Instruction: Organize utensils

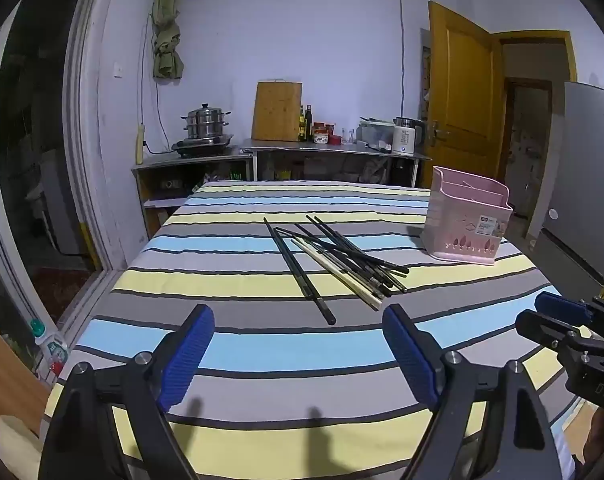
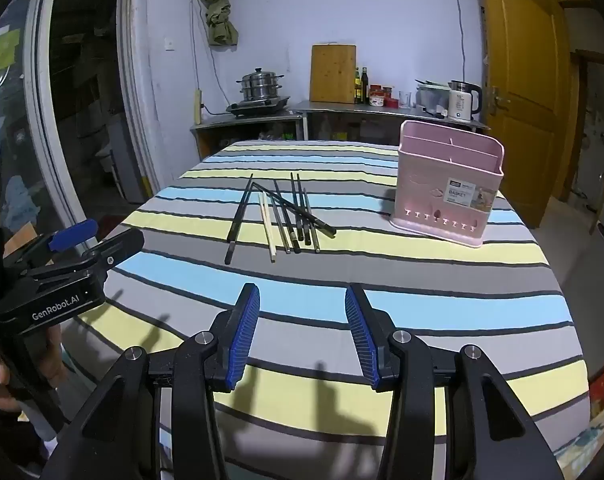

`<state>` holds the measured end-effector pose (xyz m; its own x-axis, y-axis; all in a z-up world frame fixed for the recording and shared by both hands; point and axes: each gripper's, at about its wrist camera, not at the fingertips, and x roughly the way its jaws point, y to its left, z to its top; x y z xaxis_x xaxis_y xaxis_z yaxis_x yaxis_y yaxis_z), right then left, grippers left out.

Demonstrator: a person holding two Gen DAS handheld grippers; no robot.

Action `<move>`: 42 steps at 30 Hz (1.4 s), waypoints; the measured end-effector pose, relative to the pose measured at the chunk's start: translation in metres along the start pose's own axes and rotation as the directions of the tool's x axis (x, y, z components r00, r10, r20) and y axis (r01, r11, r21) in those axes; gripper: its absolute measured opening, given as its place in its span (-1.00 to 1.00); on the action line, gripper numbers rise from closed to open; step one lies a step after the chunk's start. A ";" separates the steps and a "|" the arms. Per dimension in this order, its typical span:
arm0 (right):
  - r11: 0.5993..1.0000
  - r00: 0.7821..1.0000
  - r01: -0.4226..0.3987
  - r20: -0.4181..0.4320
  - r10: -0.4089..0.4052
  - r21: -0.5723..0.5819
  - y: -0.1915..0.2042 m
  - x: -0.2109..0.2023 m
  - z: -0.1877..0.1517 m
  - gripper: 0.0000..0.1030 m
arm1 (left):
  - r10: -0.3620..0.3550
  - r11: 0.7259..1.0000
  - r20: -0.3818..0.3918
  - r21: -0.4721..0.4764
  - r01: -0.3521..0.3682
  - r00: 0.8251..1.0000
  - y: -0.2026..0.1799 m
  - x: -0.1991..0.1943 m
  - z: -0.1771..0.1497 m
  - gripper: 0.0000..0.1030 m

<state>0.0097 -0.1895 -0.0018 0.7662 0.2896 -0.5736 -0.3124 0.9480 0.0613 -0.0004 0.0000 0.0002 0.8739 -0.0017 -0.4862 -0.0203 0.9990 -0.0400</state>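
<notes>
Several chopsticks (image 1: 334,260) (image 2: 286,216), mostly dark with one pale pair, lie in a loose pile mid-table on the striped cloth. A pink utensil basket (image 1: 466,220) (image 2: 448,184) with empty compartments stands upright to their right. My left gripper (image 1: 298,320) hovers open above the near part of the table, short of the pile, nothing between its blue pads. My right gripper (image 2: 302,300) is likewise open and empty, nearer than the chopsticks. Each gripper shows at the edge of the other's view: the right one (image 1: 542,312), the left one (image 2: 106,236).
The table (image 1: 262,360) (image 2: 422,280) wears a blue, yellow and grey striped cloth. Behind it stand steel counters with a steamer pot (image 1: 204,122), a cutting board (image 2: 333,74), bottles and a kettle (image 2: 462,101). A yellow door (image 2: 518,72) is at right.
</notes>
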 end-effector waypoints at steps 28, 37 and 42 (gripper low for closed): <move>1.000 1.000 0.014 0.016 -0.014 0.009 -0.007 -0.005 0.000 -0.11 | -0.022 1.000 0.001 0.006 0.022 1.000 -0.002 -0.009 -0.001 0.67; 1.000 1.000 0.014 0.015 -0.014 0.009 -0.008 -0.003 0.001 -0.11 | -0.022 1.000 -0.001 0.008 0.022 1.000 -0.006 -0.007 -0.002 0.67; 1.000 1.000 0.015 0.017 -0.015 0.009 -0.007 -0.004 0.001 -0.11 | -0.024 1.000 -0.001 0.010 0.024 1.000 -0.008 -0.006 -0.003 0.67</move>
<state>0.0095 -0.1974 0.0009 0.7805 0.2776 -0.5601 -0.2961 0.9533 0.0598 -0.0069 -0.0079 0.0012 0.8735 -0.0257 -0.4862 0.0055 0.9991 -0.0429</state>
